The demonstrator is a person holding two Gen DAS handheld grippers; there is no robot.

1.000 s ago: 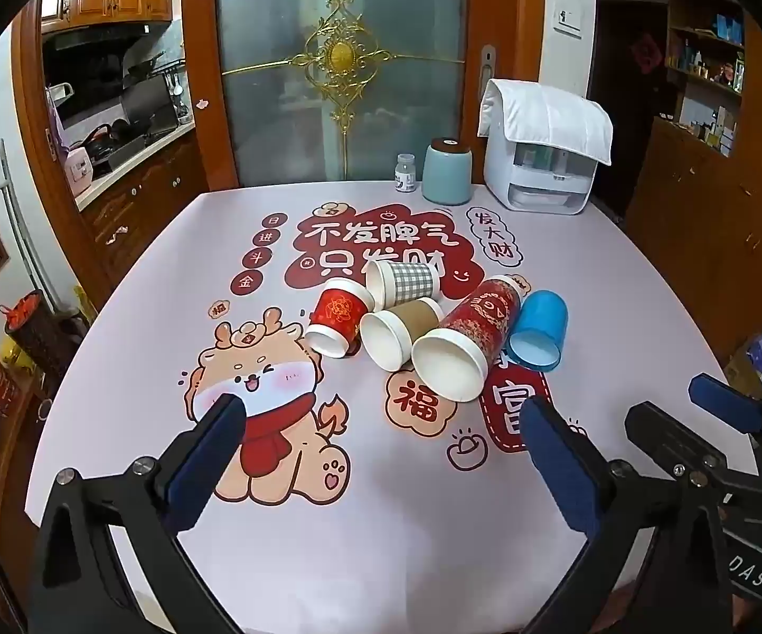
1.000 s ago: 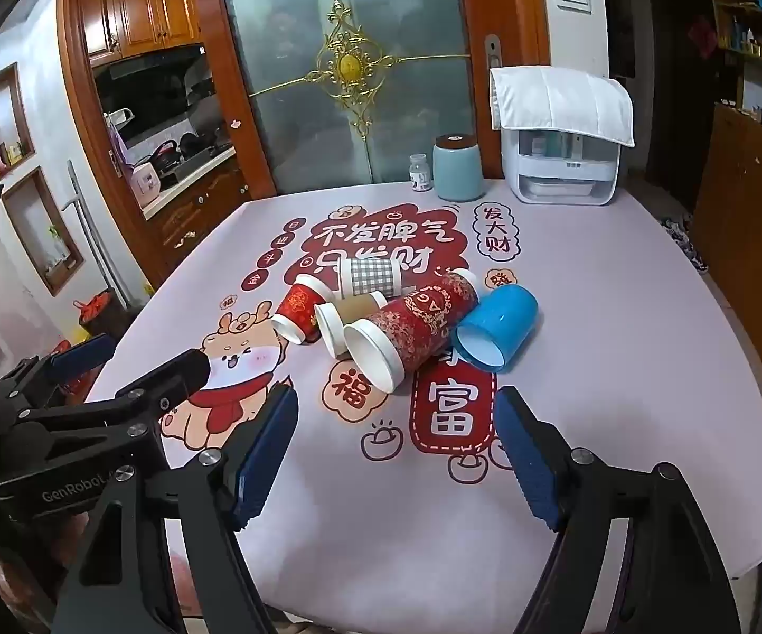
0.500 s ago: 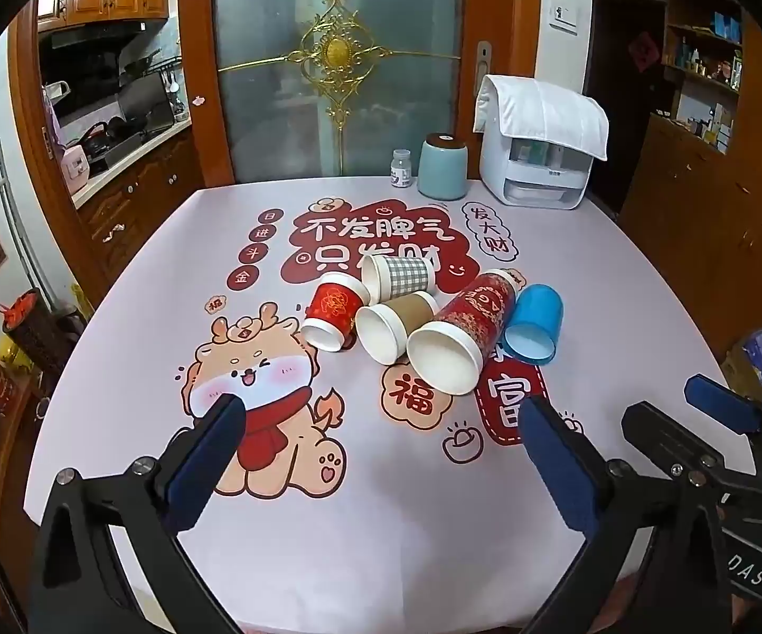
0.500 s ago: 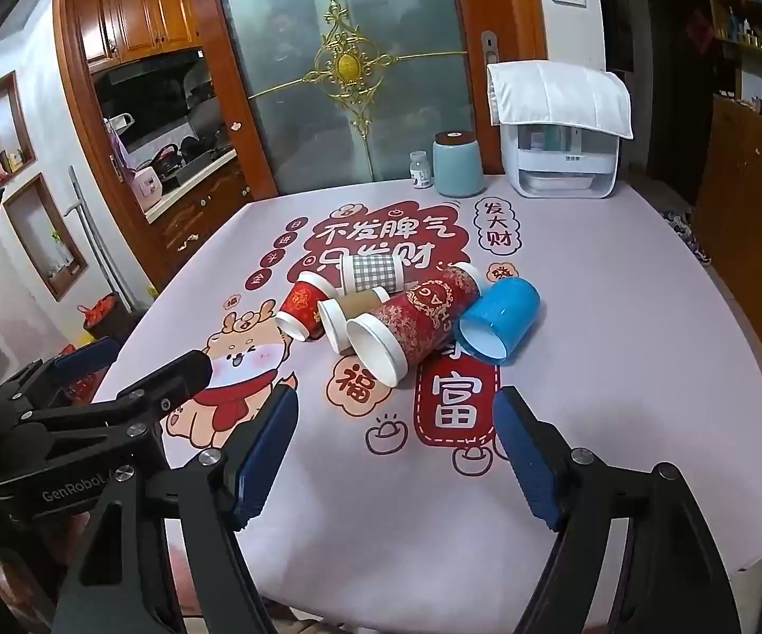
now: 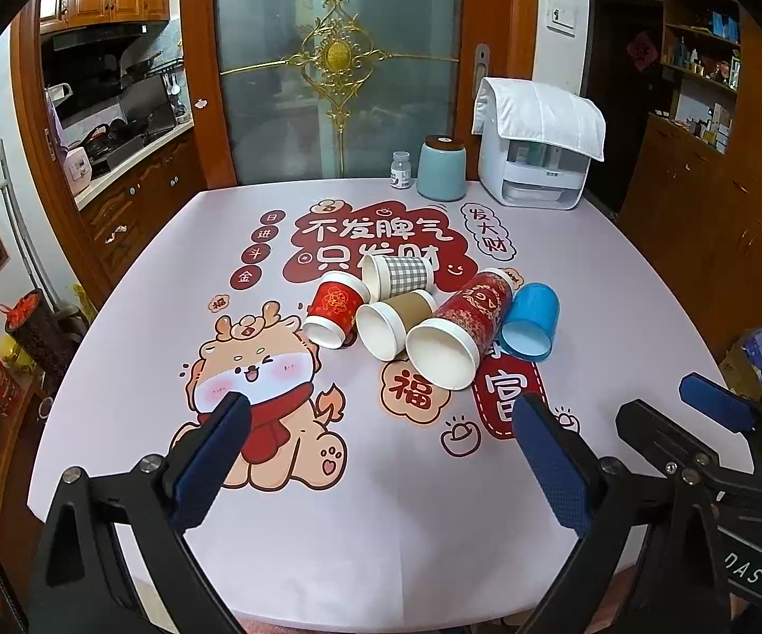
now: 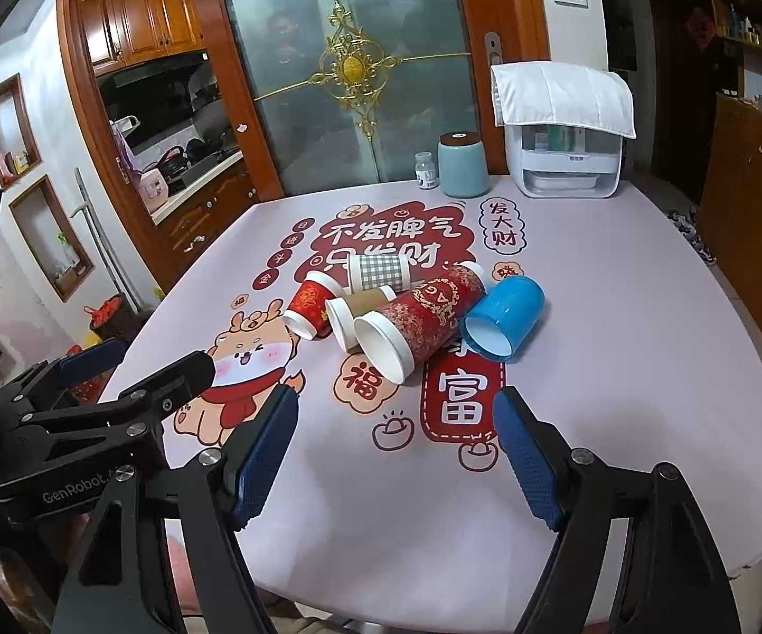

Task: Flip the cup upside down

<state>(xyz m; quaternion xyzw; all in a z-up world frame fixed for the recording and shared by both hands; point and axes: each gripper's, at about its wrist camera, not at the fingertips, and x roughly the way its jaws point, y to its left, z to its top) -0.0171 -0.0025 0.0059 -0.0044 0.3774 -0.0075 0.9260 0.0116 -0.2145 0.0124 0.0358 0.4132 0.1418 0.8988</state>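
Left tongs (image 5: 375, 454): spread wide, holding nothing, hovering above the near part of the surface (image 5: 381, 539), short of the cups.
Right tongs (image 6: 396, 449): also gaping wide and empty, hovering near; they show at the right edge of the left wrist view too.
Step in hand: the approach, by my reading; no cup is gripped or even touched.
Cup cluster: five cups lie on their sides mid-surface, mouths mostly toward the near edge.
Tall red patterned cup (image 6: 423, 317): nearest and largest, its white rim foremost, resting against the brown cup (image 6: 359, 309) on its left.
Blue cup (image 6: 505, 317): rightmost, just beside the tall red one (the easiest to reach cleanly, I think).
Small red cup (image 6: 309, 304): leftmost of the cluster.
Checked cup (image 6: 381, 272): farthest, lying crosswise behind the others.
Doing it well: come in across a cup's wall at mid-height, close gently so the paper does not buckle, lift clear of its neighbours, then turn it mouth down.
Far edge: a pale blue canister (image 6: 462, 164), a small bottle (image 6: 426, 170) and a white appliance (image 6: 568, 158) under a cloth.
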